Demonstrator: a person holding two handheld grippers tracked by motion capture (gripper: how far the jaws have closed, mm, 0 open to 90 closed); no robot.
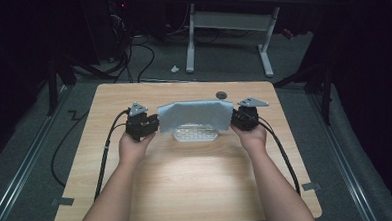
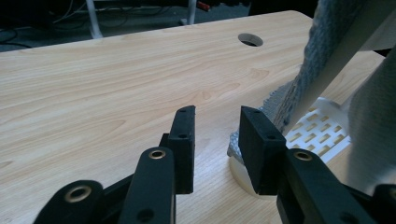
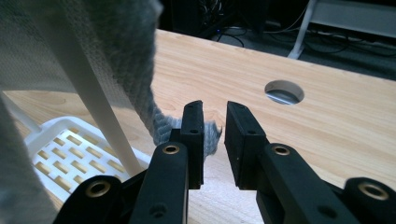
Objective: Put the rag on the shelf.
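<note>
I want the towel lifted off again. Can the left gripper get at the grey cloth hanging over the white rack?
Probably yes. The left gripper has open jaws right beside the grey knitted cloth draped over the white slotted plastic rack, and the cloth's corner lies just past its fingertips with nothing between them.

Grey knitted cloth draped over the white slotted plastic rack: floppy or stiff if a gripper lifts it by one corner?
Probably floppy: the grey knitted cloth sags over the white slotted plastic rack, and its corner lies crumpled on the table in the right gripper view. Likely light, and its coarse weave should grip rather than slip.
</note>
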